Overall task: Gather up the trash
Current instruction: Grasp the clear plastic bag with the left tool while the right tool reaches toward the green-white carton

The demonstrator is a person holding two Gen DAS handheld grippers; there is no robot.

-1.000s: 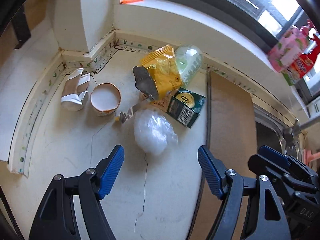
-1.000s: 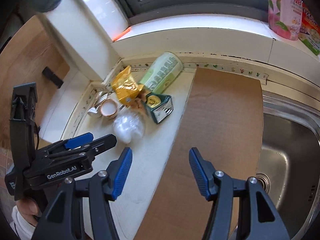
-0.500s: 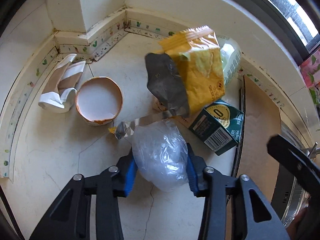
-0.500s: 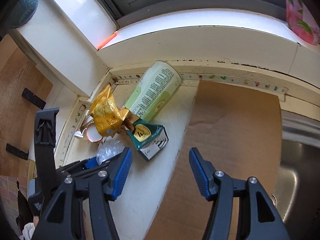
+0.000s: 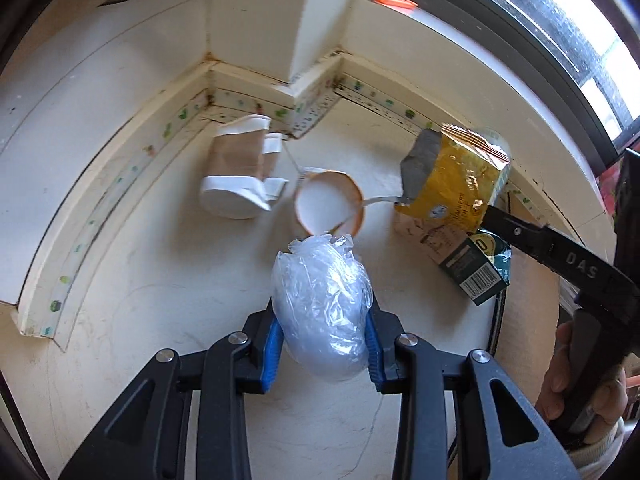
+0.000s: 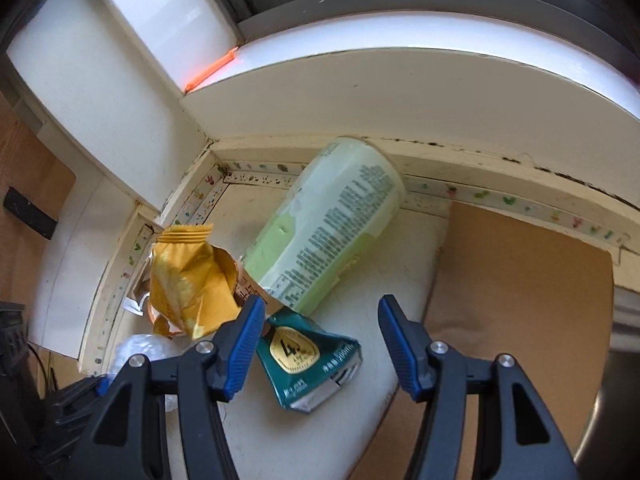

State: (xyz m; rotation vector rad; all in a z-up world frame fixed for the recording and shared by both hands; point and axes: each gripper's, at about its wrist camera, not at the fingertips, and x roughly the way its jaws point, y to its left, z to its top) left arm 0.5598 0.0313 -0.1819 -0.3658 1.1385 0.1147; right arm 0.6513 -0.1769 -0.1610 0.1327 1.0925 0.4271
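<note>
A crumpled plastic bag is being squeezed between the blue pads of the left gripper, whose jaws have just been closing on it, approx. mid-bench. The right gripper is being held part-open w/ nothing gripped, over a green carton. A yellow snack bag and pale green cup are lying beside it, probably touching. A paper cup is lying just beyond the plastic bag.
</note>
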